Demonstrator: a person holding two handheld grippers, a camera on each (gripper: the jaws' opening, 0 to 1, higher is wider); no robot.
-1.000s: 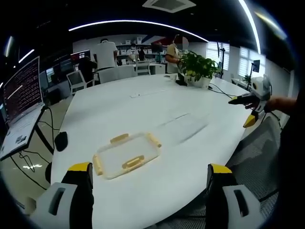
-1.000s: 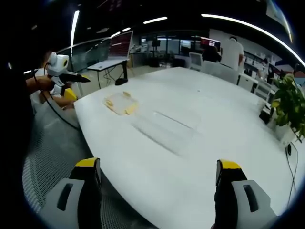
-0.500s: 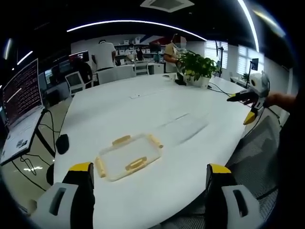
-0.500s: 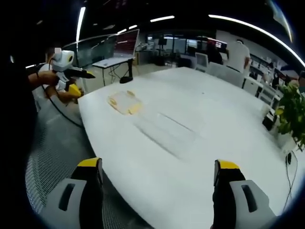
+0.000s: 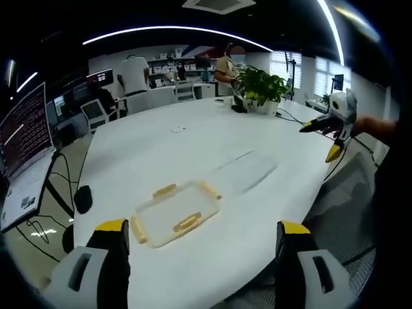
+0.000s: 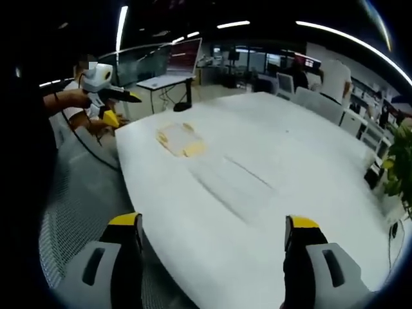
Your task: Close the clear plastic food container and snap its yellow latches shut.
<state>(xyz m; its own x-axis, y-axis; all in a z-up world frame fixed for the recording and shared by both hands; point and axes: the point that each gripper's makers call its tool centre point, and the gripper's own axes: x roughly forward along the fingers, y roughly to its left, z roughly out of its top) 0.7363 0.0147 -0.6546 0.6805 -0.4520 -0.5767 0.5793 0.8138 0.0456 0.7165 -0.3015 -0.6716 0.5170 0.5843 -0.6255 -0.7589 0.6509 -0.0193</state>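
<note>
Left hand-held gripper [image 5: 201, 270]: jaws stand wide apart, nothing between them; held over the near edge of the desk [image 5: 193, 141].
Right hand-held gripper [image 6: 212, 264]: jaws wide apart, holding nothing; held above the desk's rounded edge, with mesh floor [image 6: 77, 212] below.
Container [image 5: 177, 212]: clear, shallow and rectangular, flat on the white desk, near the edge just ahead of the left hand-held gripper. Untouched by either hand-held gripper.
Latches [image 5: 187, 223]: yellow, one on each of the four sides; I cannot tell whether they are snapped down.
Clear sheet [image 5: 248, 172]: a second see-through flat piece lies on the desk just beyond the container, apart from it. I cannot tell what it is.
Left gripper view, extras: potted plant [image 5: 261, 90] at the far end of the desk, a laptop [image 5: 22, 161] on a side stand to the left, a black mouse-like item [image 5: 82, 198] past the desk edge, people standing at the back, and the right hand-held gripper in a hand at the far right.
Right gripper view, extras: container [image 6: 180, 138] seen far off near the far-left desk corner, the clear sheet [image 6: 235, 183] between it and the camera, and the left hand-held gripper [image 6: 106, 87] held off the desk's left side.
Open room: the desk is wide and bare around the container, free on all sides.
Edges: the container is near the curved desk edge.
</note>
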